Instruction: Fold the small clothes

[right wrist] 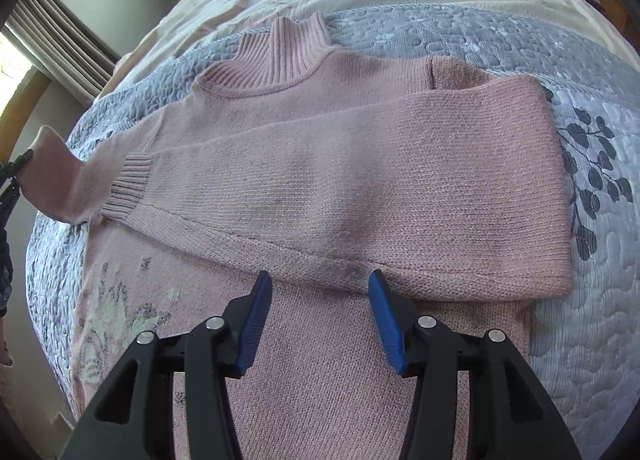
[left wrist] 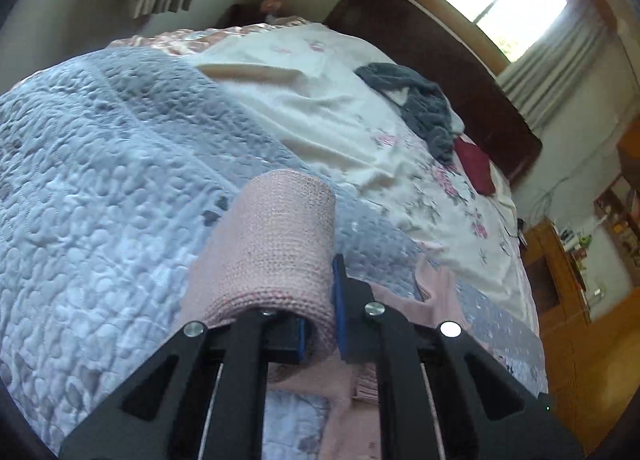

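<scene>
Left gripper [left wrist: 320, 324]: jaws closed on one sleeve [left wrist: 276, 236], which hides the left pad and drapes over it. Right gripper [right wrist: 320, 320]: jaws apart, empty, above the pink sweater [right wrist: 360, 164] lying flat on the quilt [right wrist: 592, 292], other sleeve folded across. The hem is cut off below. Open quilt right; grey clothes [left wrist: 420, 100] far off.
</scene>
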{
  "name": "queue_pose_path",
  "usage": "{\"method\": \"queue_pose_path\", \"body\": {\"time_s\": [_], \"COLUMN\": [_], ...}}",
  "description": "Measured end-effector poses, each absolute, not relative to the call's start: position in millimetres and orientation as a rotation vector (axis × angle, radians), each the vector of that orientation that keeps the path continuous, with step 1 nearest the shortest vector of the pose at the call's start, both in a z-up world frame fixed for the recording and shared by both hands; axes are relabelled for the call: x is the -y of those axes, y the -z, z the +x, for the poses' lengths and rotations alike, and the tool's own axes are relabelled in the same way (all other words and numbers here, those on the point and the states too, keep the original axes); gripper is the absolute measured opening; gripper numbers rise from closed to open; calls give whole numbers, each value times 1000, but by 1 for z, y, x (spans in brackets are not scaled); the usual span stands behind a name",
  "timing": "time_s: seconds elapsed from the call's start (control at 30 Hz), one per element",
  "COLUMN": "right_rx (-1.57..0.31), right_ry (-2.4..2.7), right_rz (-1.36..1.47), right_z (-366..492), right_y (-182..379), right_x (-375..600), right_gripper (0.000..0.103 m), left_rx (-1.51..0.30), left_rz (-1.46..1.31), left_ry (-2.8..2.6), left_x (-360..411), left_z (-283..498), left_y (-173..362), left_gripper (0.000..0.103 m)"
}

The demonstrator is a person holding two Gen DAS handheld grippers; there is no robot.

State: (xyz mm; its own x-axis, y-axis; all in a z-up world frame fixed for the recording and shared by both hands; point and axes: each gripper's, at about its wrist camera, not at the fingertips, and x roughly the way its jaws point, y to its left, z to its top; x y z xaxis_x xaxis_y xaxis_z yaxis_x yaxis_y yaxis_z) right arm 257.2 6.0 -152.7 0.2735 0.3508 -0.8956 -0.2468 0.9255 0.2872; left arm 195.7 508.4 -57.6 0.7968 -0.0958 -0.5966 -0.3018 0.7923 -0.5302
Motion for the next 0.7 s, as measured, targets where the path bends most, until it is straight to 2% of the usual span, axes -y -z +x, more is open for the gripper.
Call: {"method": "queue_pose_path", "body": {"time_s": [0.33, 0.5, 0.7], "right_rx": [-1210, -1206, -1215], "right_ry": [-375, -373, -376], "right_rz": [119, 135, 143], "right_z": [260, 264, 266], "right_y": [145, 146, 153], "right_x": [18, 24, 25], "right_gripper": [51, 51, 51], "left_rx": [-673, -711, -824], "left_rz": [-540, -547, -521], "left_ry": [108, 184, 223], "left_x": [-356, -303, -254], "left_z": [233, 248, 268], "left_y": [53, 75, 126], "left_gripper": [9, 9, 9]}}
